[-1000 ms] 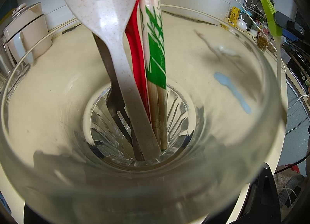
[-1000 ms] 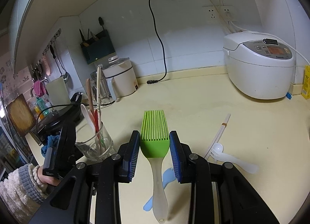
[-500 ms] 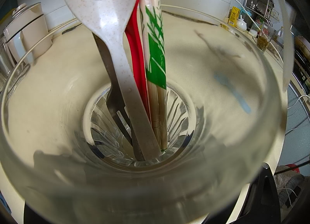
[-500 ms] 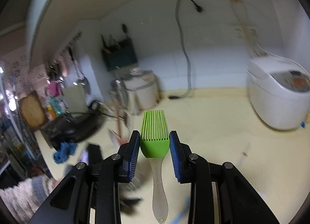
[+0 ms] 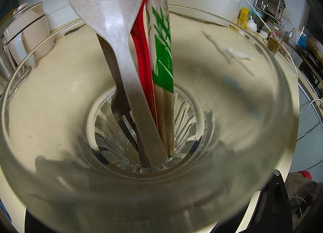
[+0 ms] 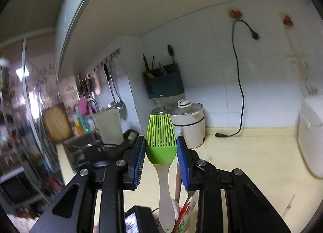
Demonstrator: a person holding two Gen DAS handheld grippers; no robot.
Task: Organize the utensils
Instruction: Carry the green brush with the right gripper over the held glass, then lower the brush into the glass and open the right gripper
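right gripper clamps green brush above glass cup; left gripper grips that cup wide.

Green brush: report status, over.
Right gripper shut on green brush, handle hanging over the glass. Left gripper holds that glass. Spoon, chopsticks crowd it.

One glass, one speckled spoon, one fork, one red utensil, one brush.

White tiled walls are meeting at a corner above a cream countertop; a black cord is hanging down.
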